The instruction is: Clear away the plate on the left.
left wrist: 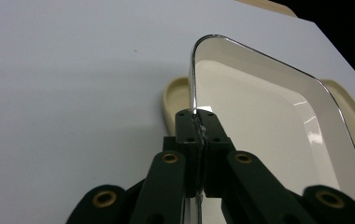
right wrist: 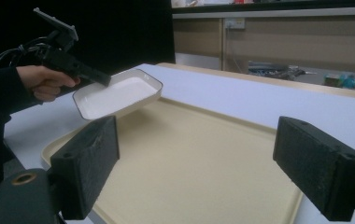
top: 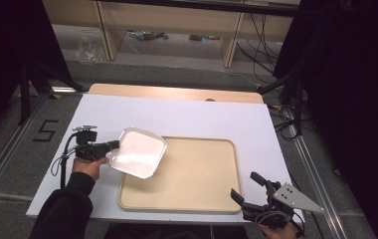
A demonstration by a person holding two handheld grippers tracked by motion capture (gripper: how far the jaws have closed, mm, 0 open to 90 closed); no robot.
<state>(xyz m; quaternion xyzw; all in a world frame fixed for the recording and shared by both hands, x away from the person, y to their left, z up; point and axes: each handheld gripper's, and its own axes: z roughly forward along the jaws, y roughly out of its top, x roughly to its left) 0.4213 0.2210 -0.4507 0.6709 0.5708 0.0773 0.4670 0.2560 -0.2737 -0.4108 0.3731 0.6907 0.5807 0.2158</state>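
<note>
Over the near-left corner of a beige tray (top: 197, 184), the left gripper (top: 116, 145) has its jaws pinched tight on the rim of a white rectangular dish (top: 138, 152), which hangs tilted and clear of the tray; in the left gripper view the two black jaws meet on the thin dark-edged rim (left wrist: 195, 112) with the dish (left wrist: 269, 126) spreading away to the right of them and the tray's rounded corner (left wrist: 175, 95) just beyond. The right gripper (top: 248, 189) sits at the tray's near-right corner, its jaws spread wide with nothing between them; in the right gripper view its two foam-faced pads (right wrist: 89, 163) frame the tray's bare floor (right wrist: 203, 163), with the dish (right wrist: 117, 95) and the left gripper (right wrist: 105, 80) farther off to the left. A white sheet (top: 202, 117) covers the tabletop under the tray, and a strip of light wood (top: 177, 92) shows along its far edge. Beyond the grippers lie grey floor (top: 177, 62), loose cables (top: 256, 30), wooden furniture legs (top: 229, 40) and dark curtains (top: 356, 74) at both sides.
</note>
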